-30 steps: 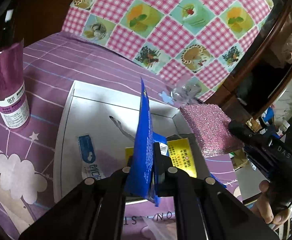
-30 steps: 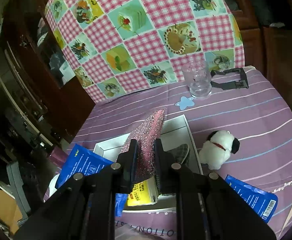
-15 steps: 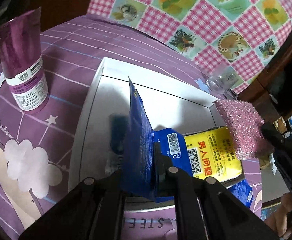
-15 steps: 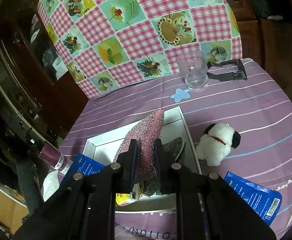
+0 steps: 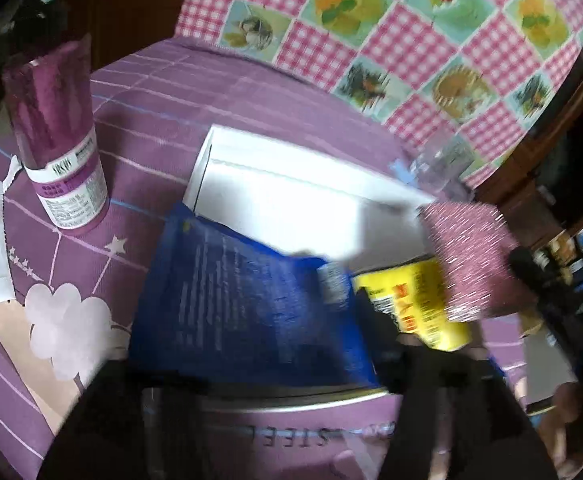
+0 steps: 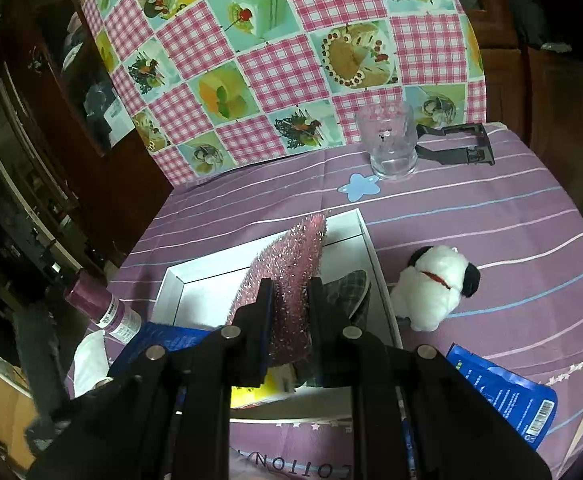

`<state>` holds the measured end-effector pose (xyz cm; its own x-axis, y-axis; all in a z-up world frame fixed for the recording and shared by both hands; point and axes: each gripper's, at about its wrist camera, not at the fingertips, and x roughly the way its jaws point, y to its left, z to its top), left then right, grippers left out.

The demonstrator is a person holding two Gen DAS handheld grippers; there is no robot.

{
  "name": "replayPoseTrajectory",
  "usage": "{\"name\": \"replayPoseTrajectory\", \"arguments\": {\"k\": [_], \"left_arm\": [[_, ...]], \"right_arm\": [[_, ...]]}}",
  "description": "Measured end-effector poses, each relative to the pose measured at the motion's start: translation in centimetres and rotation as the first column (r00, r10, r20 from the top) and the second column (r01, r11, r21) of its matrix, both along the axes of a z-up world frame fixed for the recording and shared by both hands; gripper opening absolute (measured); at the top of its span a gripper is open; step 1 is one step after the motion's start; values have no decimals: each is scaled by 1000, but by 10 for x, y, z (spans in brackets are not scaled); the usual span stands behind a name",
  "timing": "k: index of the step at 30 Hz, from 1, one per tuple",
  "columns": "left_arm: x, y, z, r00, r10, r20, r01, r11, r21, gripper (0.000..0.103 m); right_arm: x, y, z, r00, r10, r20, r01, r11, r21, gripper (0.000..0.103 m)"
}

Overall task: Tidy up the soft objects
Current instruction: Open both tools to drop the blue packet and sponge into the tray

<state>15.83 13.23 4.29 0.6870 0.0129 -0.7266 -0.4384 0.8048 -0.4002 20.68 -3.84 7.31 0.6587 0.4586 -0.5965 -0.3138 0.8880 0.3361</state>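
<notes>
White box (image 6: 365,236) holds yellow packet (image 5: 423,304) and plaid cloth (image 6: 349,294).

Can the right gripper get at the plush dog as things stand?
Probably not yet: the right gripper is shut on the pink sponge over the white box. The plush dog sits unobstructed beside the box, so release first.

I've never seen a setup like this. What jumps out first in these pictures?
The glittery pink sponge, pinched upright in the right tongs over the white box in the middle of the purple striped tablecloth. Just right of the box sits a white plush dog. In the blurred left view, a big blue packet leans over the box's near left corner.
</notes>
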Motion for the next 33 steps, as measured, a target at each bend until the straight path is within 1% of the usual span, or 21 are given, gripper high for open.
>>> {"name": "replayPoseTrajectory", "arguments": {"k": [2, 6, 9, 11, 12, 14, 15, 16, 17, 18, 19, 20, 22, 24, 27, 30, 32, 33], "left_arm": [[-5, 0, 10, 1000, 2, 31, -2, 1000, 3, 76], [-14, -2, 30, 998, 0, 67, -3, 999, 46, 78], [-17, -4, 38, 996, -10, 85, 4, 998, 65, 78], [-17, -5, 41, 996, -16, 87, 10, 997, 75, 78], [-16, -6, 42, 996, -21, 86, 14, 997, 81, 78], [-16, -8, 42, 996, -23, 82, 15, 995, 96, 78], [-15, -9, 42, 997, -24, 78, 16, 994, 105, 78], [-15, -9, 42, 997, -26, 74, 17, 994, 112, 78], [-14, -10, 42, 997, -26, 72, 18, 993, 116, 78], [-14, -10, 42, 997, -27, 72, 19, 993, 118, 78], [-13, -10, 41, 997, -28, 72, 19, 993, 118, 78], [-14, -10, 41, 997, -27, 71, 18, 993, 118, 78], [-13, -10, 41, 997, -23, 71, 15, 993, 120, 78], [-13, -10, 41, 997, -24, 68, 16, 993, 121, 78], [-13, -11, 40, 998, -28, 63, 20, 991, 130, 78], [-14, -12, 41, 998, -31, 63, 22, 990, 141, 78], [-14, -12, 42, 998, -30, 62, 20, 989, 147, 78], [-14, -12, 42, 998, -28, 60, 18, 988, 152, 78]], "right_arm": [[0, -1, 2, 1000, 1, 0, -1, 1000, 11, 18], [-2, -5, 6, 1000, 2, 1, -2, 999, 41, 18], [-3, -6, 8, 1000, 27, -7, -27, 996, 81, 18], [-4, -6, 9, 999, 47, -8, -45, 994, 104, 20], [-4, -5, 8, 999, 50, -9, -49, 993, 104, 21], [-3, 0, 4, 999, 48, -18, -46, 997, 69, 23], [-1, 3, 2, 999, 44, -28, -43, 998, 43, 28], [0, 5, -2, 999, 34, -42, -34, 999, 14, 35], [2, 7, -4, 998, 25, -55, -26, 1000, -11, 40], [2, 7, -5, 998, 24, -56, -25, 999, -21, 47], [1, 7, -4, 998, 27, -48, -28, 999, -28, 51], [-1, 8, -3, 999, 30, -39, -31, 999, -40, 54], [-4, 9, 2, 999, 33, -20, -35, 997, -64, 63], [-7, 10, 7, 999, 32, 2, -31, 996, -85, 67], [-12, 5, 17, 999, 14, 38, -11, 996, -93, 68], [-15, -5, 27, 999, 3, 52, -2, 999, -36, 68], [-16, -9, 29, 999, -2, 45, 2, 1000, 0, 73], [-14, -10, 29, 1000, -3, 25, 3, 1000, 9, 77]]}}
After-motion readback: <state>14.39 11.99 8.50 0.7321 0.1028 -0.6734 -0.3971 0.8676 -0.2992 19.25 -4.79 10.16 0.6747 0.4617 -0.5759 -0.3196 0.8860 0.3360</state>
